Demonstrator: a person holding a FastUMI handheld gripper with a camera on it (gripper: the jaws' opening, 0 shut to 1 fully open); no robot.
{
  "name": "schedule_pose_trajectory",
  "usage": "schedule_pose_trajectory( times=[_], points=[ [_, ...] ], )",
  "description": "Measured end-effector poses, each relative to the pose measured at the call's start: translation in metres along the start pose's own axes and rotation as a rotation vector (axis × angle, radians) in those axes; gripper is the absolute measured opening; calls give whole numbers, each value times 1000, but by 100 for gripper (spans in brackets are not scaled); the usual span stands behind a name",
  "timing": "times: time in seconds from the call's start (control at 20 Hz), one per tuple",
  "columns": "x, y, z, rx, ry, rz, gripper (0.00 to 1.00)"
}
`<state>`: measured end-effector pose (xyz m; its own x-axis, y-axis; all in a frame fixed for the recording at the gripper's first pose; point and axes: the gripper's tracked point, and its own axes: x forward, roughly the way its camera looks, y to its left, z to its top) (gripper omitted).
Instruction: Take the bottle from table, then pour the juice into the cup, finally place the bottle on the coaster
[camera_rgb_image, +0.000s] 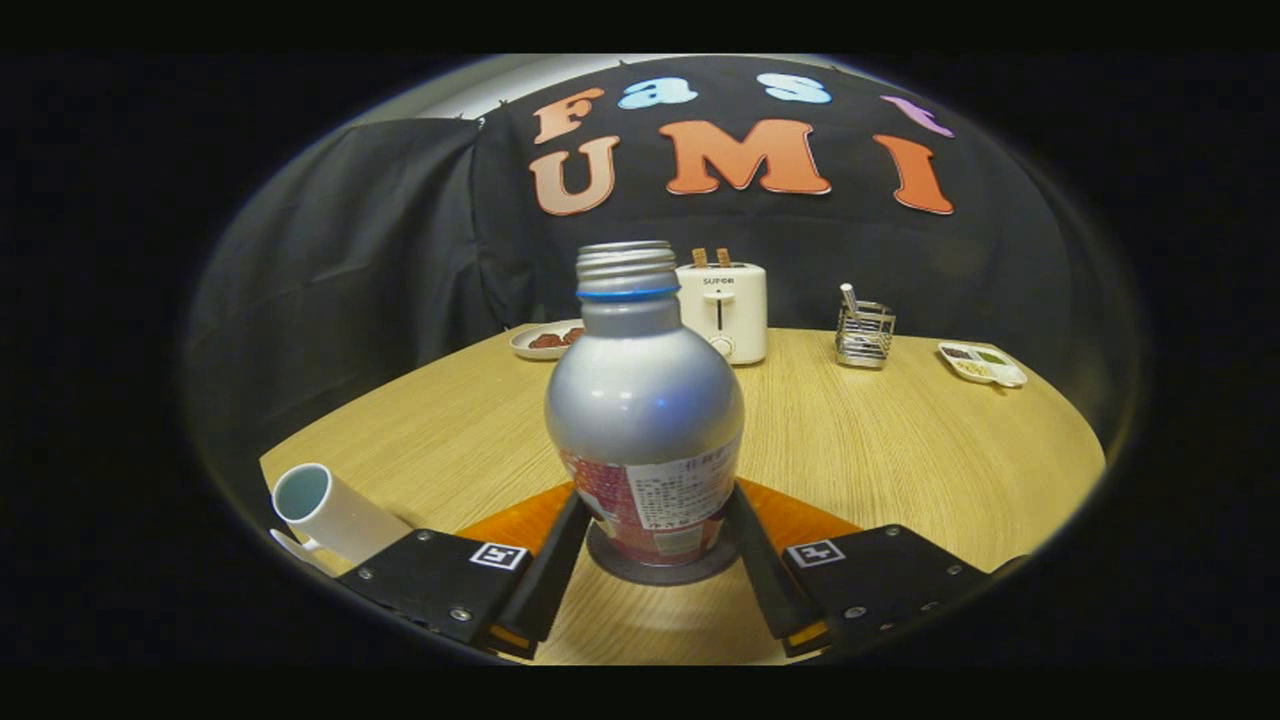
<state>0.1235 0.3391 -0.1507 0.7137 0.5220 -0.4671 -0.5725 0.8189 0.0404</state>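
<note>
My gripper (655, 545) flanked the bottle (645, 420), both fingers against its lower sides, clamping it as it stood upright on the coaster (660, 572) near the table's (900, 460) front edge; the cup (325, 510) stood beside my left finger.

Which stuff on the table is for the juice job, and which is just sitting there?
For the job:
- silver metal bottle, standing on the dark round coaster
- white cup
- hand-held gripper, fingers against the bottle's sides

Just lying about:
- white toaster
- plate of food
- wire utensil holder
- white divided dish
</note>
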Motion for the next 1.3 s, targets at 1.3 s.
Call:
schedule_pose_trajectory(
  times=[1.3],
  points=[
    [-207,-55,82,-8,-270,-225,97]
  ],
)
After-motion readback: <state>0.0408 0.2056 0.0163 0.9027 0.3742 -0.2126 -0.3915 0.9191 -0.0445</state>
